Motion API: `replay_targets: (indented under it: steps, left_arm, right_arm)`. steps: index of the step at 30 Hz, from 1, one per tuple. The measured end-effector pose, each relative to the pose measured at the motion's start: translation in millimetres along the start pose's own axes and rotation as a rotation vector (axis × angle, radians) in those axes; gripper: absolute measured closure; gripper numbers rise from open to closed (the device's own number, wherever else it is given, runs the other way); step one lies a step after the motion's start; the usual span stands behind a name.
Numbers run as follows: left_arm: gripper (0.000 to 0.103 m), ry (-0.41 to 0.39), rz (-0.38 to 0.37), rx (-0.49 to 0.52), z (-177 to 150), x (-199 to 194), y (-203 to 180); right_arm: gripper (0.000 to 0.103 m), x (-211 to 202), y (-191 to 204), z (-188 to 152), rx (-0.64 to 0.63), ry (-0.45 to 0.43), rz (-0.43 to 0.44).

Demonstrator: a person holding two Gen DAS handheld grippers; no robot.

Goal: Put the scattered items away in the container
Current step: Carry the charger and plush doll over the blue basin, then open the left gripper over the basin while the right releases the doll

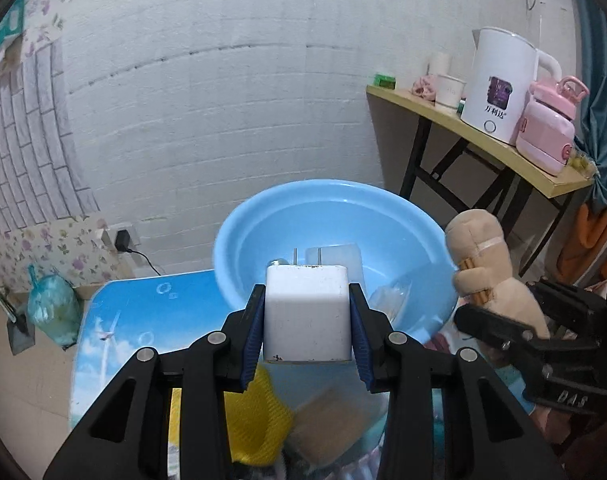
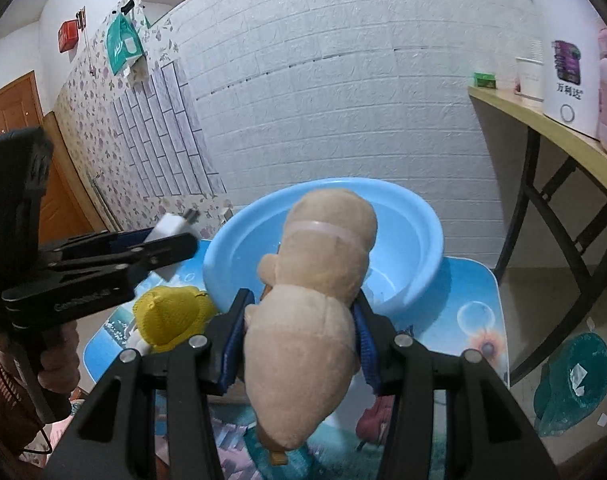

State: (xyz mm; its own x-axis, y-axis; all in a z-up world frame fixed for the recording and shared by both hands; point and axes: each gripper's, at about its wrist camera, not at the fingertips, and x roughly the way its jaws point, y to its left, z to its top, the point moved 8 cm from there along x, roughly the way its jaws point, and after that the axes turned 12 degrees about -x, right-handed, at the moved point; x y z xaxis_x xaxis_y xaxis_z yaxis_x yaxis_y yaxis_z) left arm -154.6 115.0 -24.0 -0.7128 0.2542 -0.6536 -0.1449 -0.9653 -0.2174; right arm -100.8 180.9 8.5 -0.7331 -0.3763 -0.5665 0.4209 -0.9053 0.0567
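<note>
A light blue plastic basin (image 1: 263, 216) stands on a small blue-printed table (image 1: 143, 312); it also shows in the right wrist view (image 2: 419, 240). My left gripper (image 1: 306, 300) is shut on a white plug charger (image 1: 307, 316), held just in front of the basin's near rim. My right gripper (image 2: 301, 308) is shut on a beige plush toy (image 2: 315, 300), held above the basin's near edge; the toy also shows in the left wrist view (image 1: 483, 264). A clear item (image 1: 335, 258) lies inside the basin. A yellow mesh item (image 2: 171, 316) lies on the table by the basin.
A wooden folding table (image 1: 503, 152) at the right carries a white kettle (image 1: 499, 84), a pink bottle (image 1: 547, 128) and paper cups (image 1: 447, 88). A brown pad (image 1: 327, 420) lies below my left gripper. A tied bag (image 1: 51, 308) sits on the floor at left. A green bin (image 2: 571, 384) stands at right.
</note>
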Motion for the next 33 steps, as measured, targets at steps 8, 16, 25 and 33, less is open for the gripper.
replay_targets:
  steps: [8, 16, 25, 33]
  left_arm:
    - [0.065, 0.059, 0.024, 0.025, -2, 36, -8]
    - [0.065, 0.109, 0.037, 0.023, -11, 53, -6]
    - [0.060, 0.117, 0.034, 0.027, -16, 49, -5]
    - [0.058, 0.103, 0.043, 0.004, -20, 33, 7]
  right_arm:
    - [0.056, 27, -10, 0, 0.004, 0.026, 0.027]
    - [0.054, 47, -16, 2, 0.007, 0.035, 0.035]
    - [0.045, 51, -18, 0, 0.053, 0.048, 0.006]
    - [0.043, 41, -10, -2, 0.032, 0.054, -0.010]
